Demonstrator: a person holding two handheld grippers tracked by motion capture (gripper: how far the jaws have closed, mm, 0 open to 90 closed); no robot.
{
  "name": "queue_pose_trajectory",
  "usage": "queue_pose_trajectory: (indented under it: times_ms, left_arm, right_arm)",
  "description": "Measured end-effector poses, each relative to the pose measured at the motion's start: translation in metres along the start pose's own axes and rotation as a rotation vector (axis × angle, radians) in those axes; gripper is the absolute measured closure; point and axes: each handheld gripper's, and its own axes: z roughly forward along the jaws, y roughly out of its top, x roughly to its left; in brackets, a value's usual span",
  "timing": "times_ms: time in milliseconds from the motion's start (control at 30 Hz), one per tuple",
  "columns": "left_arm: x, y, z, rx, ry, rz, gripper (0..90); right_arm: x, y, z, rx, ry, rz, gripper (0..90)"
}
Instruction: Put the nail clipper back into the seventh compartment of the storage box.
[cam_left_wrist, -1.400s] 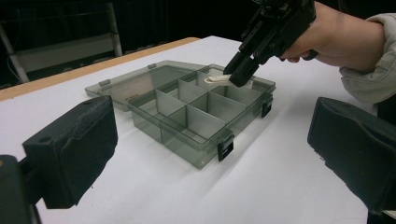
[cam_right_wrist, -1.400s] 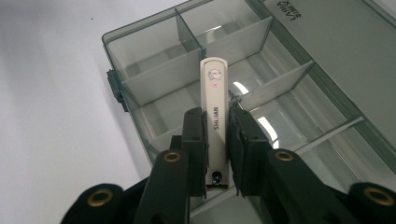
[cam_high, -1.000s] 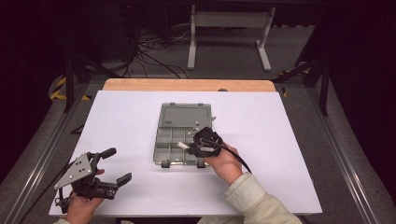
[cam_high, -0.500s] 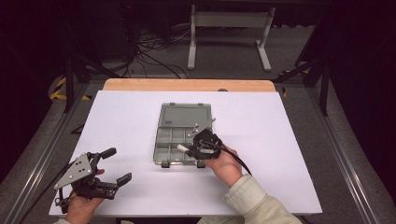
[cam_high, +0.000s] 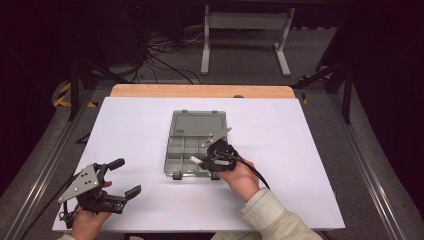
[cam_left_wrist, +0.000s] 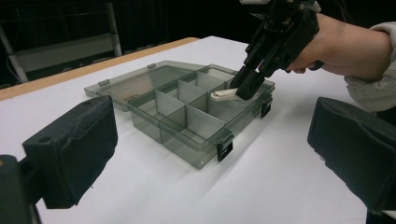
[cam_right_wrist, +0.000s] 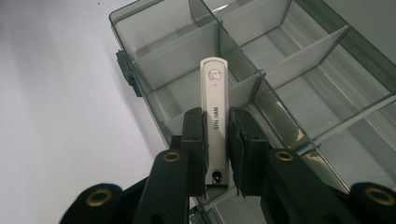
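Nail clipper (cam_right_wrist: 214, 100) clamped in the right claw (cam_high: 210, 159), poised over a near compartment of the open organizer box (cam_high: 180, 150) — lifted, not yet dropped in. Left claw (cam_high: 116, 180) gapes empty on the table (cam_high: 300, 150).

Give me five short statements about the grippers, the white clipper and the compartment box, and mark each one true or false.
1. The right gripper is clamped on the white nail clipper. True.
2. The clear compartment box has its lid shut. False: the lid lies open flat behind the compartments.
3. The left gripper holds a second clipper. False: its jaws stand wide apart, holding nothing, off to the box's left.
4. The clipper is above the box's compartments, not lying on the white table. True.
5. The compartments are full of small parts. False: those in view look empty.
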Motion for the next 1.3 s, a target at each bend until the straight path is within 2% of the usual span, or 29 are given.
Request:
queue_pose_trajectory:
  times_ms: [200,300,500,600,667,700,767,900,1000,1033,1067,1100,1133,1200,1233,1300]
  left_arm:
    - [0.0,0.0,0.0,0.001,0.0,0.001,2.6]
    - [0.0,0.0,0.0,0.0,-0.001,-0.001,2.5]
    - [0.0,0.0,0.0,0.006,-0.003,0.002,1.9]
    - [0.003,0.001,0.0,0.002,0.007,-0.014,0.1]
    - [0.003,0.002,0.0,-0.003,0.011,-0.025,0.2]
    - [0.005,0.006,0.0,0.026,-0.003,-0.037,0.2]
    - [0.006,0.011,0.002,0.041,0.021,-0.03,0.1]
    - [0.01,0.02,0.006,0.05,0.017,-0.055,0.2]
    - [0.012,0.026,0.01,0.061,0.022,-0.049,2.1]
    - [0.014,0.028,0.012,0.066,0.027,-0.052,2.1]
    - [0.017,0.031,0.013,0.065,0.019,-0.059,3.4]
    - [0.018,0.033,0.013,0.064,0.012,-0.073,7.7]
    - [0.021,0.036,0.014,0.065,0.013,-0.07,7.7]
    - [0.025,0.04,0.016,0.065,0.002,-0.063,14.9]
    - [0.027,0.042,0.018,0.065,0.01,-0.057,20.0]
    - [0.031,0.045,0.021,0.064,0.003,-0.073,26.3]
  right_arm:
    - [-0.002,-0.001,0.0,0.004,0.01,0.014,76.7]
    - [-0.003,0.0,-0.002,-0.019,0.006,0.027,61.7]
    - [-0.004,0.002,-0.011,-0.058,-0.002,0.026,59.5]
    - [-0.004,0.003,-0.017,-0.082,-0.022,0.031,45.8]
    - [-0.005,0.004,-0.019,-0.09,-0.027,0.027,44.6]
    - [-0.004,0.004,-0.021,-0.096,-0.028,0.026,43.2]
    - [-0.004,0.006,-0.026,-0.111,-0.046,0.012,39.1]
    - [-0.003,0.008,-0.036,-0.129,-0.061,0.005,36.4]
    - [-0.004,0.009,-0.044,-0.139,-0.075,0.0,36.4]
    - [-0.005,0.009,-0.046,-0.142,-0.079,-0.001,38.8]
    - [-0.005,0.009,-0.049,-0.144,-0.082,-0.006,45.9]
    - [-0.006,0.009,-0.055,-0.153,-0.095,-0.028,58.2]
    - [-0.006,0.009,-0.055,-0.153,-0.095,-0.028,58.2]
    - [-0.007,0.009,-0.06,-0.157,-0.097,-0.039,68.3]
    - [-0.007,0.008,-0.064,-0.159,-0.103,-0.041,74.3]
    - [-0.008,0.008,-0.068,-0.16,-0.09,-0.045,86.9]
